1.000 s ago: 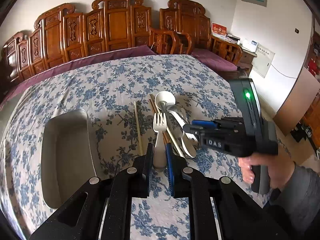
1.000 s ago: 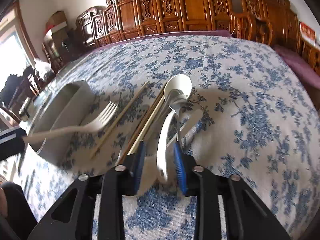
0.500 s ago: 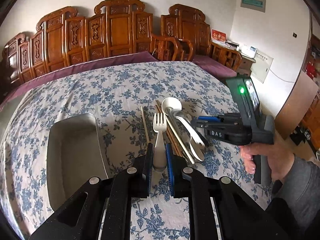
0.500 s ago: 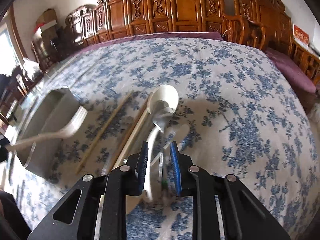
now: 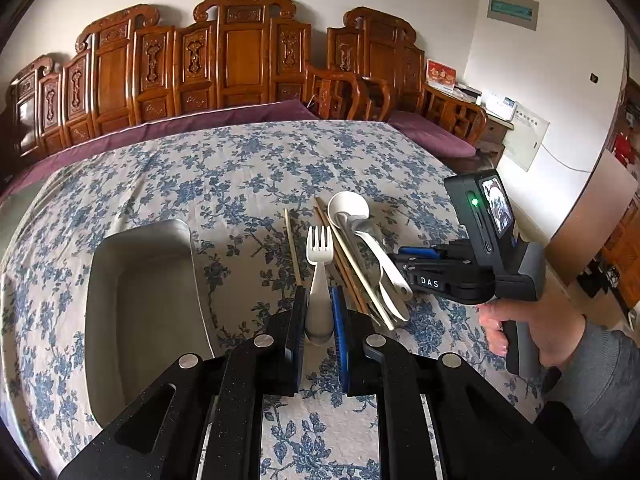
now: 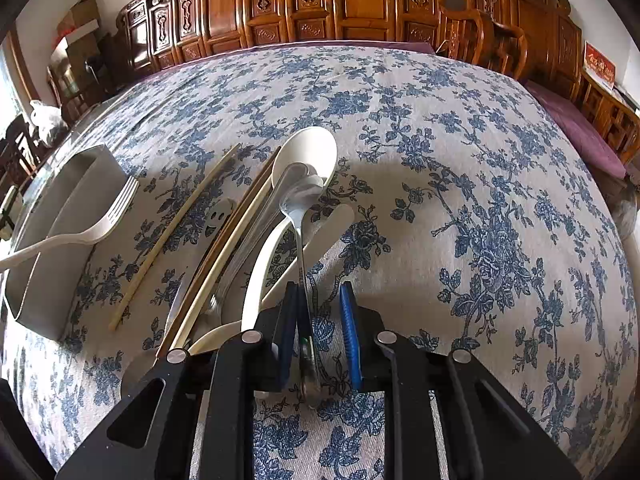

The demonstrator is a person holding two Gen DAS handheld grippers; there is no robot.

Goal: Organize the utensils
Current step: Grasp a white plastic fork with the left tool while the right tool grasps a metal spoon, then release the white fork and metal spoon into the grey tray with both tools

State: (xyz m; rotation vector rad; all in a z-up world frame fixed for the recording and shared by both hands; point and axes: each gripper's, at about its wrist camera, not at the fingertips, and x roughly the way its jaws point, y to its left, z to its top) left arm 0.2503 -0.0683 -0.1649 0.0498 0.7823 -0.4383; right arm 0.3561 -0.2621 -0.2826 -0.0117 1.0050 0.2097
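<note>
- Progress: early. Grey tray [image 5: 140, 312] on the left of the worktop [image 5: 240, 168] looks bare inside; no utensil in it yet as far as either view shows.
- Left gripper [image 5: 319, 320]: jaws closed on the handle of the white fork [image 5: 319, 264], tines pointing far. In the right wrist view the fork hangs above the near end of the tray, clear of the cloth, so I judge it is on its way in.
- Right gripper [image 6: 318, 312]: jaws part open, metal spoon [image 6: 298, 204] handle lying between them against the left pad, gap on the right side. Not clamped yet; can't tell if the spoon is off the cloth.
- Pile right of the tray, on the worktop: big white spoon [image 6: 308, 152] at the far end, white-handled utensils crossed under it, a bundle of chopsticks [image 6: 224, 248] along its left side, one loose chopstick [image 6: 176, 232] between the bundle and the tray.
- Left to do: drop the fork in the tray, close on the metal spoon and move it, then the white pieces and all chopsticks. Most of the job is ahead.
- Risk, my read: spoon handles overlap, so lifting one may drag its neighbours.
</note>
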